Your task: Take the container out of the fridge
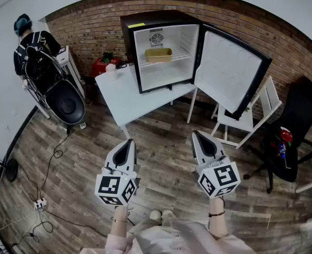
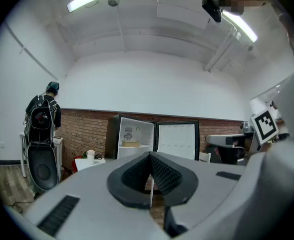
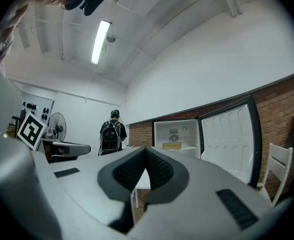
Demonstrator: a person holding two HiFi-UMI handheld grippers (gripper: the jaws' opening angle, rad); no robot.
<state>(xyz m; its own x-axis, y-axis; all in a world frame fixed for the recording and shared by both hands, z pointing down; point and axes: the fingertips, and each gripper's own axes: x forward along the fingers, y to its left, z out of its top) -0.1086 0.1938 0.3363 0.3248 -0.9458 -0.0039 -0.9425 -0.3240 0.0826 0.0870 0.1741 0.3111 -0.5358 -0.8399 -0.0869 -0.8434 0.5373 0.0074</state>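
Left gripper [image 1: 126, 143] and right gripper [image 1: 198, 136] sit closed, empty, near; the far pale-yellow rectangular plastic container [image 1: 158, 55] looks light, stiff; pinch its near rim.

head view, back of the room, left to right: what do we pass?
person with backpack → white cup → container → open fridge door → black office chair
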